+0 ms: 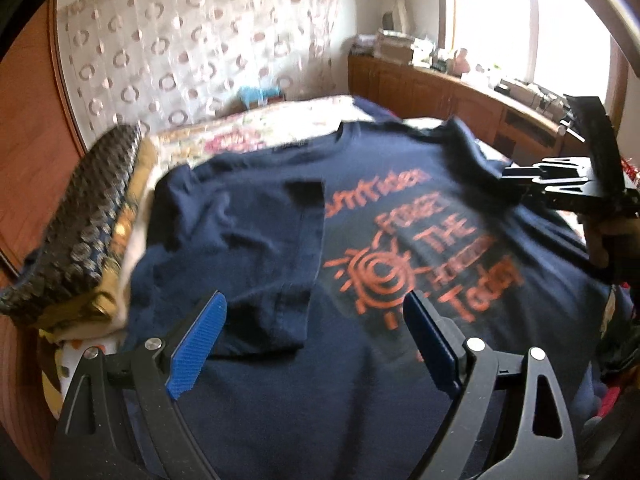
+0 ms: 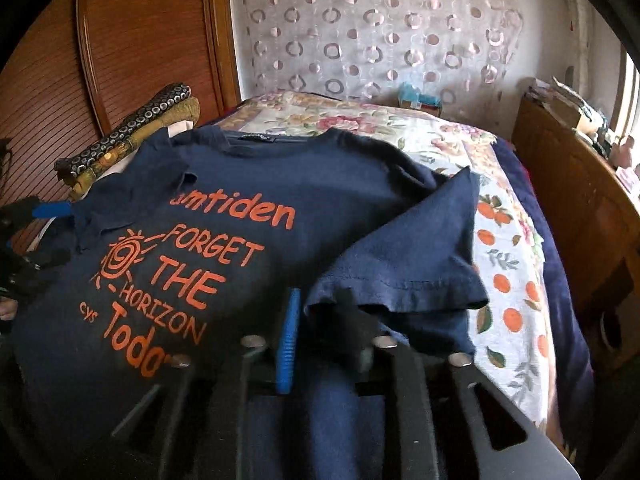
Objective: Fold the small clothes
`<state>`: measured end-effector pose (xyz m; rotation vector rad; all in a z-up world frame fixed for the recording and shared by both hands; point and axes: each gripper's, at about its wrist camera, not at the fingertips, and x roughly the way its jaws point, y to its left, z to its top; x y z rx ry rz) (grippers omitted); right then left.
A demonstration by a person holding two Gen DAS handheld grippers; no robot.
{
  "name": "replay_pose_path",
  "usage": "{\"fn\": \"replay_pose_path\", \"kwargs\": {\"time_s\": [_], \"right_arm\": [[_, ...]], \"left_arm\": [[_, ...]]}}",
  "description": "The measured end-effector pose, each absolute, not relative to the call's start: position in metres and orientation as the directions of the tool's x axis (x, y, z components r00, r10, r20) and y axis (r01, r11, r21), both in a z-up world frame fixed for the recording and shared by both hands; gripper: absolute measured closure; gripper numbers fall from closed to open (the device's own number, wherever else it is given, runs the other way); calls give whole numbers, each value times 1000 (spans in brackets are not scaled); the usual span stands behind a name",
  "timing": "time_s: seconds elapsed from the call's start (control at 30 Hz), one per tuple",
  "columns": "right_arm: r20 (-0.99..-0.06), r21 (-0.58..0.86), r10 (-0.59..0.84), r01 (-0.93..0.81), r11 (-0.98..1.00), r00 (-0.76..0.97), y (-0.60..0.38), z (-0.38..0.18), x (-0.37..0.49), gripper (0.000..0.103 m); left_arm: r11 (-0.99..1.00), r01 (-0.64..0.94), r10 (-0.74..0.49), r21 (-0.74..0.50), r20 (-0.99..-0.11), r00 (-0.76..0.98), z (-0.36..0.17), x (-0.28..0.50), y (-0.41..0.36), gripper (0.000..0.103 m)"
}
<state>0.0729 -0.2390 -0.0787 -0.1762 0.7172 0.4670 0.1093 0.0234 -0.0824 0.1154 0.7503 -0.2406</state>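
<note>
From the left wrist, the navy T-shirt (image 1: pixel 304 208) lies print-up on a flowered bedspread (image 1: pixel 256 128), beside a stack of folded cloth (image 1: pixel 80 232) at the left. Its collar points away from the camera, so the long axis runs from the near hem to the far collar. One sleeve (image 1: pixel 248 248) is already turned in over the chest. The left gripper (image 1: pixel 316 340) hangs above the lower body of the shirt with its jaws spread wide and nothing between them. The right gripper (image 1: pixel 560 184) shows at the far right edge, near the other sleeve.

From the right wrist, the same shirt (image 2: pixel 224 184) fills the view, collar toward the far curtain. The right sleeve (image 2: pixel 408 256) lies doubled inward, its hem just ahead of the right gripper (image 2: pixel 324 332). The jaws stand narrow; whether they pinch the cloth cannot be told.

The shirt looks light, limp and non-slippery; it should crease wherever lifted. Hems, shoulder seams and corners seem the best holds.
</note>
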Motion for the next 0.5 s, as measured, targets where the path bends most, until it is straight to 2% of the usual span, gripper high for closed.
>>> {"fn": "replay_pose_path", "kwargs": {"time_s": [0.13,0.3,0.5], "right_arm": [[-597,-2,355,-444,896,719,-260,-50,74,57],[-570,17,301,-355,935,764,-290,-47,80,57],[-648,37,249,-297,954,719,-308,-80,107,57]], "left_arm": [[965,260,-187,18,-648,739,-67,96,18,13],[963,269,-215,-5,-612,761,-58,84,12,13],[960,279,-237,-26,-605,760,-57,77,3,12]]}}
